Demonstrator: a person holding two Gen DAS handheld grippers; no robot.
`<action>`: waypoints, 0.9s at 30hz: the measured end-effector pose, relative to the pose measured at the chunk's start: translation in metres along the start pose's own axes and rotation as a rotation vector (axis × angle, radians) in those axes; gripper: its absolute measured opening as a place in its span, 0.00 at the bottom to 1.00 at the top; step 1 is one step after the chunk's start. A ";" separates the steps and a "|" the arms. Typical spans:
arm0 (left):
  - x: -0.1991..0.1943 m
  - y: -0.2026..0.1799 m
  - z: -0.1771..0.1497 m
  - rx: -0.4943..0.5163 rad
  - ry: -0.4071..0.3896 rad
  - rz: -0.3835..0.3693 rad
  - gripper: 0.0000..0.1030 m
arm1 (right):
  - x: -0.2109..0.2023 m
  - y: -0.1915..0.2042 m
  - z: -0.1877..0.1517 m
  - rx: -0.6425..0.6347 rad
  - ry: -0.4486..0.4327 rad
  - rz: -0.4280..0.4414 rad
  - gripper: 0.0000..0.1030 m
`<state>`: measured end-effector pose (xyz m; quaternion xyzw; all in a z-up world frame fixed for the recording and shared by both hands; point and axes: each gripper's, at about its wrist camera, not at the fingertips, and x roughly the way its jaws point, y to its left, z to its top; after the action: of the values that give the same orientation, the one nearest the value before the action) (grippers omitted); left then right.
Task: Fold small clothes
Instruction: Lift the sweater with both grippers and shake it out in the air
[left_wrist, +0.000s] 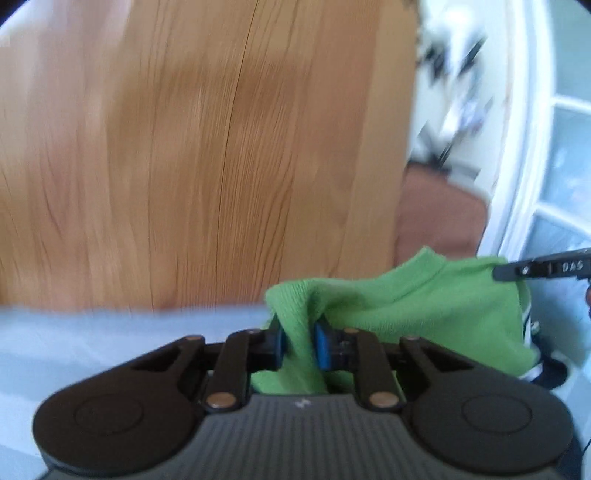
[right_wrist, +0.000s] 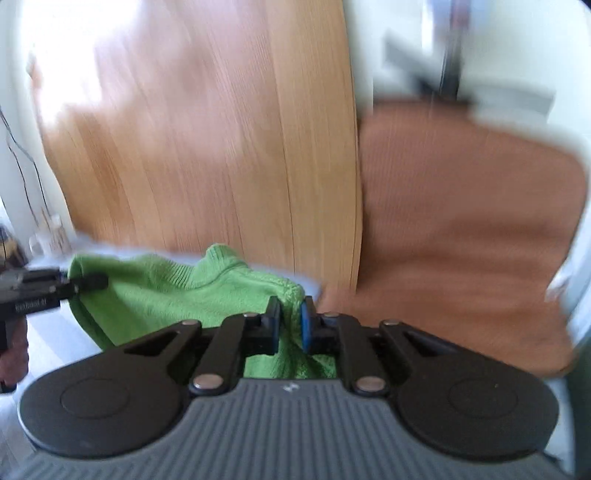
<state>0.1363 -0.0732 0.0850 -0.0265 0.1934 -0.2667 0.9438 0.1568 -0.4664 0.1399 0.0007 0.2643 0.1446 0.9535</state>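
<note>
A small green knit garment (left_wrist: 406, 299) hangs stretched between both grippers above a pale blue cloth (left_wrist: 110, 332) on the wooden table (left_wrist: 221, 147). My left gripper (left_wrist: 298, 338) is shut on one bunched corner of the green garment, its blue pads pressing the fabric. In the right wrist view my right gripper (right_wrist: 290, 325) is shut on the opposite corner of the green garment (right_wrist: 177, 295). The left gripper (right_wrist: 88, 282) shows at that view's left edge, pinching the far corner. The right gripper's finger (left_wrist: 543, 268) shows at the left wrist view's right edge.
A brown chair seat (right_wrist: 461, 229) stands beside the table's right edge. White window frames (left_wrist: 535, 184) are at the far right. Small bottles (right_wrist: 48, 236) and thin cables stand at the left by a wall. The views are motion-blurred.
</note>
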 end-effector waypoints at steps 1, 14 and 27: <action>-0.020 -0.006 0.007 0.010 -0.045 -0.002 0.15 | -0.027 0.013 0.007 -0.024 -0.067 -0.012 0.13; -0.317 -0.103 0.103 0.218 -0.634 0.211 0.15 | -0.310 0.164 0.039 -0.242 -0.751 -0.085 0.11; -0.297 -0.128 0.152 0.461 -0.608 0.504 0.16 | -0.298 0.180 0.078 -0.280 -0.730 -0.028 0.11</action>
<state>-0.1016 -0.0384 0.3490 0.1548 -0.1566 -0.0451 0.9744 -0.0973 -0.3707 0.3709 -0.0815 -0.1145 0.1564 0.9776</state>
